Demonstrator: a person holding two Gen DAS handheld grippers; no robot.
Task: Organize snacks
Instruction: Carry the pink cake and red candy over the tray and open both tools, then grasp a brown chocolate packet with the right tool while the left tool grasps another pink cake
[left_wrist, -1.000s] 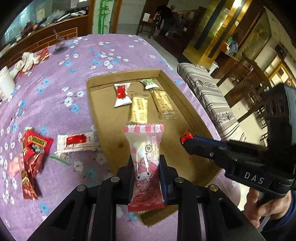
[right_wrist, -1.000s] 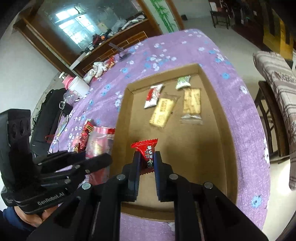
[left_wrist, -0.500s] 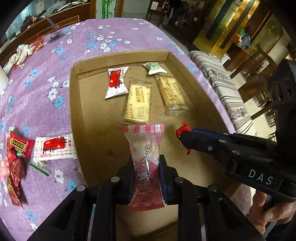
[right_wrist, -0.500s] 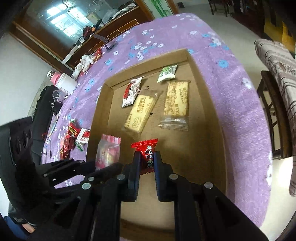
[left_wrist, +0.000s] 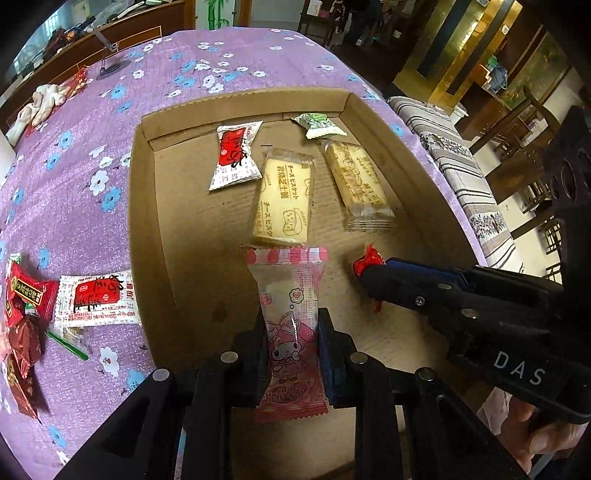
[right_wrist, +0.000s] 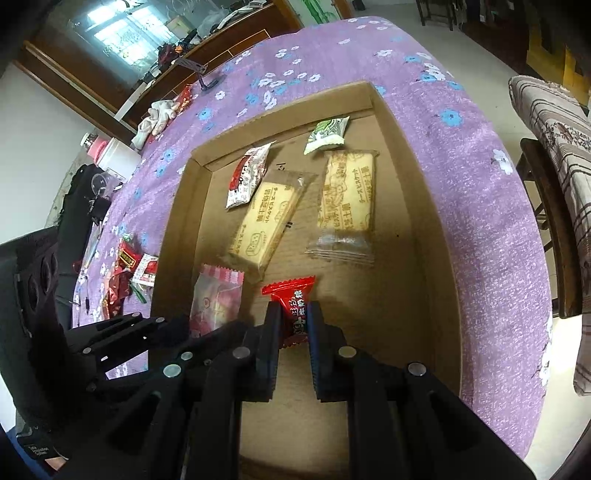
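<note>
Clearly, both tongs were loaded and poised over the cardboard tray (left_wrist: 147, 206). The left gripper (left_wrist: 291, 354) was clenched on the pink character-print candy (left_wrist: 290, 306), whose long axis ran straight out along the fingers, sealed end pointing toward the tray's far wall. The right gripper (right_wrist: 291, 325) was clamped on the small red candy (right_wrist: 293, 306), likewise held lengthwise between its fingers. In the right wrist view the pink packet sat just left of the red one, both above bare cardboard on the near side of the 2 biscuit packets (left_wrist: 282, 199) and the white-and-red sachet (left_wrist: 234, 157). The open floor lay directly below, so the coming release probably needed only a short drop. Another white-and-red sachet (left_wrist: 96, 299) and red wrappers (left_wrist: 24, 306) waited on the purple cloth (left_wrist: 74, 147), nearer the left gripper.
</note>
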